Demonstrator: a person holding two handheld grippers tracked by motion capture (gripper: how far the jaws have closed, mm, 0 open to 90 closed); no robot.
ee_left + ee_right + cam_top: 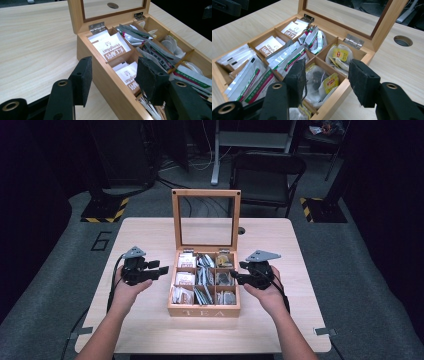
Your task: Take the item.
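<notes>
Hands bring both grippers to the tea box [203, 311] from either side. The left gripper [161, 270] straddles the box's left wall, jaws apart and gripping nothing; the right gripper [236, 276] does the same at the right wall, likely to steady or lift the box. Inside lie tea bags [186, 278]. Behind them the glass lid [206, 220] stands upright, giving access.

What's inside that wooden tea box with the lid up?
The tea box holds nine compartments: white tea sachets on its left, silver packets in the middle, yellow-tagged tea bags on its right. What lies under the top packets is covered.
</notes>
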